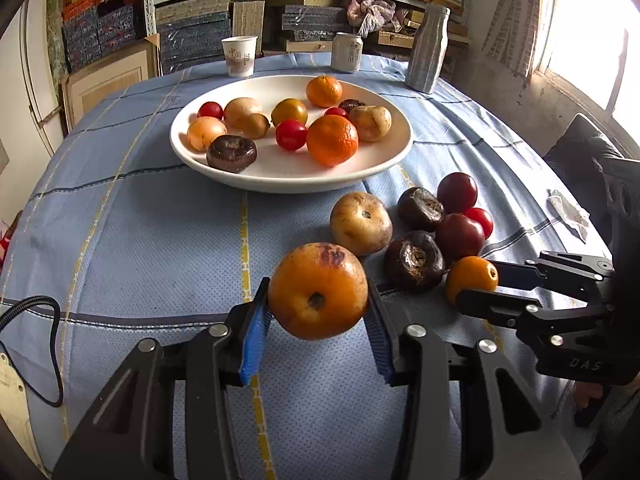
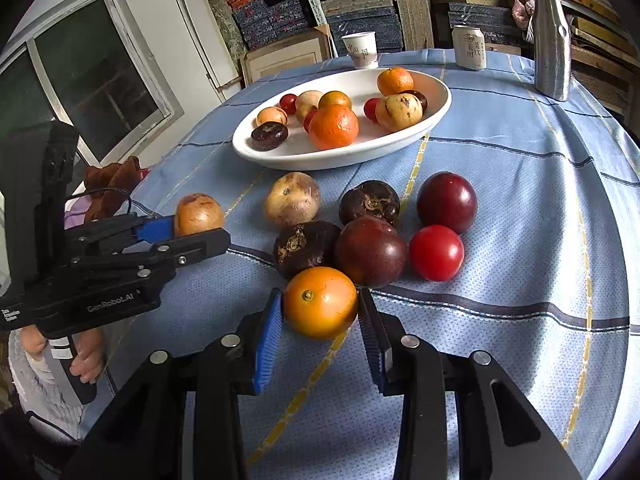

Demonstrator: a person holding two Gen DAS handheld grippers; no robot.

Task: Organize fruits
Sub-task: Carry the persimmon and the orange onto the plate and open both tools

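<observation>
My left gripper [image 1: 318, 304] is shut on a large orange-brown fruit [image 1: 318, 290] and holds it near the table's front; it also shows in the right wrist view [image 2: 199, 214]. My right gripper [image 2: 320, 312] is shut on a small orange fruit [image 2: 321, 302], which also shows in the left wrist view [image 1: 472, 276]. A white plate [image 1: 384, 160] beyond holds several fruits: oranges, red tomatoes, tan and dark ones. Loose fruits lie between plate and grippers: a tan fruit [image 1: 361, 222], two dark brown ones [image 1: 414, 260], dark red plums [image 2: 447, 202] and a red tomato [image 2: 436, 252].
The table has a blue checked cloth [image 1: 140, 220]. At its far edge stand a paper cup [image 1: 239, 56], a can [image 1: 347, 52] and a grey bottle [image 1: 428, 48]. A crumpled wrapper [image 1: 568, 212] lies at the right. Shelves with boxes stand behind.
</observation>
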